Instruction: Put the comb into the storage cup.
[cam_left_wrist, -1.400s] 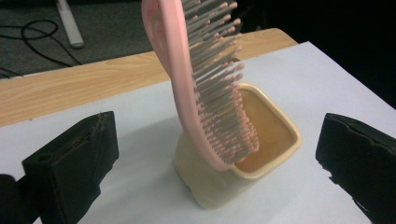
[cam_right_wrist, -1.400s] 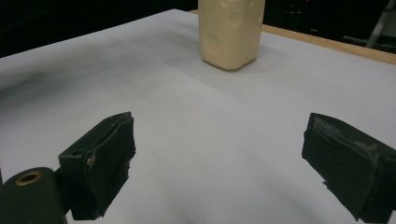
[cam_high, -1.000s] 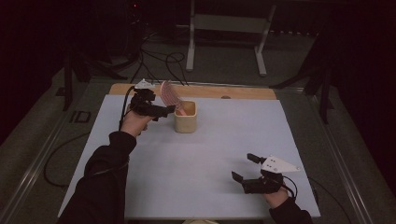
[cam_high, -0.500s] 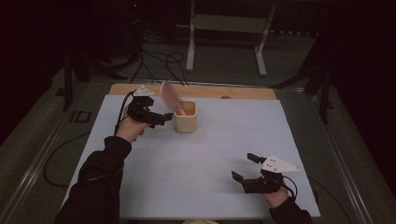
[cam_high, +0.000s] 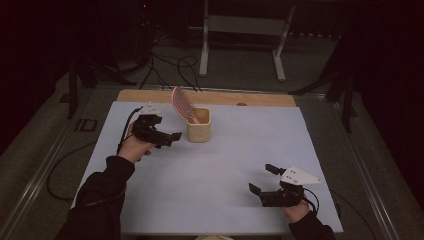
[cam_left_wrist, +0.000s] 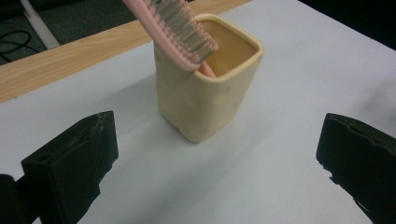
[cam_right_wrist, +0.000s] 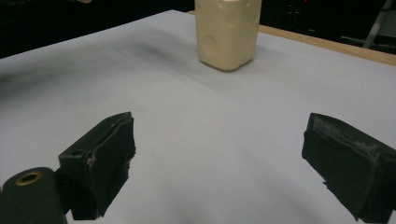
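A cream square cup (cam_high: 199, 126) (cam_left_wrist: 208, 84) (cam_right_wrist: 227, 31) stands on the white table cover near the back. A pink hairbrush (cam_high: 183, 105) (cam_left_wrist: 176, 30) leans out of the cup, bristle head up and tilted left, handle inside. My left gripper (cam_high: 172, 137) (cam_left_wrist: 215, 163) is open just left of the cup, jaws wide apart and holding nothing. At the front right of the table my right gripper (cam_high: 262, 179) (cam_right_wrist: 219, 168) rests open, far from the cup, with nothing between its jaws.
The white cover (cam_high: 220, 170) spans most of the table, with a strip of bare wood (cam_high: 260, 99) along its back edge. Cables (cam_high: 165, 65) and a metal stand (cam_high: 240, 30) lie on the dark floor beyond.
My left gripper has let go of the hairbrush and drawn back left and toward the front. The brush now leans in the cup on its own. The right gripper has stayed put.
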